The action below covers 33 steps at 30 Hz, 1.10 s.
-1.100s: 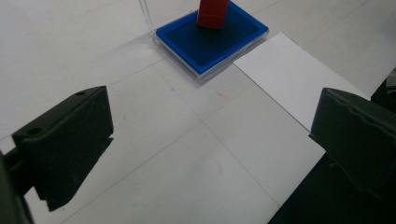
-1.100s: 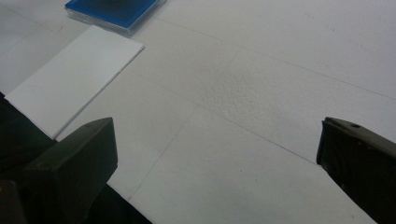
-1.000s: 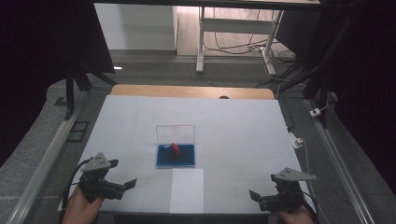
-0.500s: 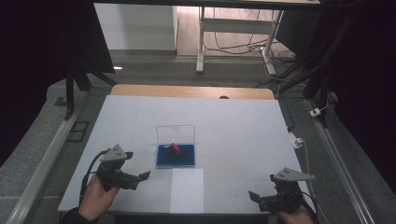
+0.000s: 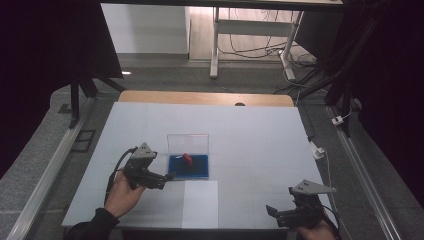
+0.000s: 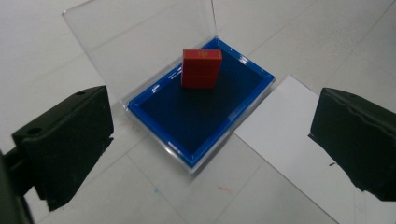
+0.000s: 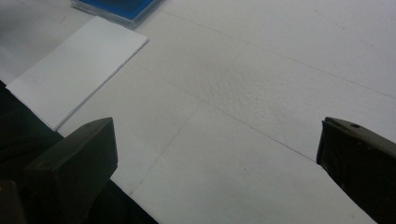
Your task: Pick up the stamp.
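Observation:
A shallow blue case lies in the middle of the white table, its clear lid standing open at the far side. A small red block stands upright inside it. My left gripper is open just left of the case, jaws pointing at its near left corner. In the left gripper view the case, the red block and the lid lie ahead between the wide-apart jaws of the left gripper. My right gripper is open near the table's front right edge, holding nothing.
A white sheet of paper lies flat in front of the case, reaching the front table edge; it also appears in the right gripper view. The white table has a wooden strip at its far edge. Metal rails run along both sides.
My left gripper has moved forward and to the right, from the front left corner up to the case's left side. The right gripper has stayed in place.

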Motion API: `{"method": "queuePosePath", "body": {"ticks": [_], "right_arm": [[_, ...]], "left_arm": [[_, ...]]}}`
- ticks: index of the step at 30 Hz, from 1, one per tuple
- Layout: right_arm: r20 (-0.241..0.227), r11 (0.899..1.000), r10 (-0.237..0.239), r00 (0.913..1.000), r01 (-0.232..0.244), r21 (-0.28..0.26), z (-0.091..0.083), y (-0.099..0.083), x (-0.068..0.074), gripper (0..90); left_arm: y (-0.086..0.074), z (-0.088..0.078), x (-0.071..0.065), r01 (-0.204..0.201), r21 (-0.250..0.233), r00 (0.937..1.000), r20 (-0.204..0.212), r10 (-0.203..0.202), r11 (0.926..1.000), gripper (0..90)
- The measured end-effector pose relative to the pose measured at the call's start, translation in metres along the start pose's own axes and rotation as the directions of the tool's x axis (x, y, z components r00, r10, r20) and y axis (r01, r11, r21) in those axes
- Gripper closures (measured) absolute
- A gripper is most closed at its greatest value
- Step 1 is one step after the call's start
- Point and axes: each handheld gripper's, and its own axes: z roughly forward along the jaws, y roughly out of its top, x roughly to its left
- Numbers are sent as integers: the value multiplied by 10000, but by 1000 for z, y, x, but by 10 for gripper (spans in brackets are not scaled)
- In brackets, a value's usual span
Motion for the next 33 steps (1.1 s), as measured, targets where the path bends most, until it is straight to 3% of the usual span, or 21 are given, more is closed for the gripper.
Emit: {"method": "queuePosePath", "body": {"ticks": [12, 22, 28, 30, 33], "right_arm": [[-26, 10000, -17, 10000, 17, 31, 0, 0, 0, 0], [-48, 9999, -15, 10000, 16, 99, 1, 0, 0, 0], [-101, 9999, -25, 9999, 26, 123, 1, 0, 0, 0], [-105, 9999, -28, 9999, 29, 126, 1, 0, 0, 0], [-116, 9999, -26, 9999, 27, 125, 1, 0, 0, 0]], "left_arm": [[20, 27, 1, -251, 106, 9994, 261, 248, 9996, 0], [28, 51, 3, -661, 522, 9977, -90, 666, 9964, 0], [32, 68, 1, -870, 863, 9962, -19, 875, 9925, 0], [33, 74, 0, -1055, 1028, 9940, -181, 1079, 9891, 4], [35, 79, 1, -914, 1182, 9946, -388, 966, 9888, 53]]}}
